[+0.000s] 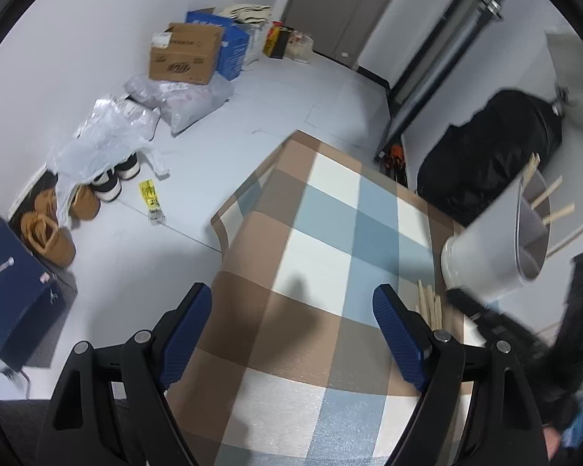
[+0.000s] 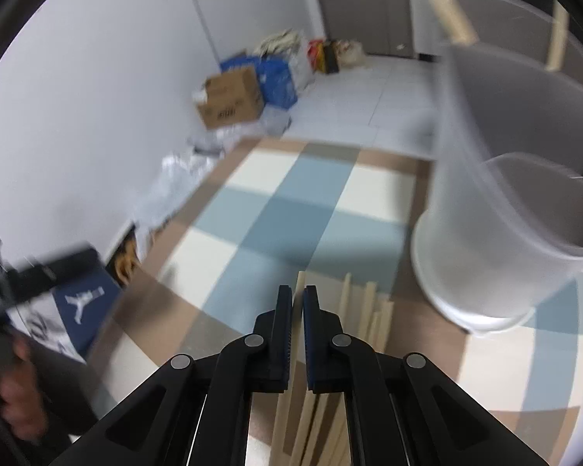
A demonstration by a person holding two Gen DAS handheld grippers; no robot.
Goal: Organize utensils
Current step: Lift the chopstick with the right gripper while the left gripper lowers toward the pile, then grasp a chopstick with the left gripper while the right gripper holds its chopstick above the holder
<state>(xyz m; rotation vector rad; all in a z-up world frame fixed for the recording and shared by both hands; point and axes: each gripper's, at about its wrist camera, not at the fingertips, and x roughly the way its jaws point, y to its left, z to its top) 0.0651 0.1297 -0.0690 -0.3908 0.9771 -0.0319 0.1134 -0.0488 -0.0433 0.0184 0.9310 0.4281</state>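
On the checked surface, beside the white cup holding several sticks, the pressed-together right claw pinches one wooden stick from the loose bundle—light, stiff, slippery, best gripped mid-length—while the left claw stands spread, empty.

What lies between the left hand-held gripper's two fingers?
Only bare checked tablecloth, seen in the left wrist view; the left hand-held gripper holds nothing.

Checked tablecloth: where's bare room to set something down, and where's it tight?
Free: the checked tablecloth is bare from its far corner down to the open left gripper, and across its whole left edge. Crowded: the right side, where loose chopsticks lie beside the white holder, with the right gripper shut on one stick there.
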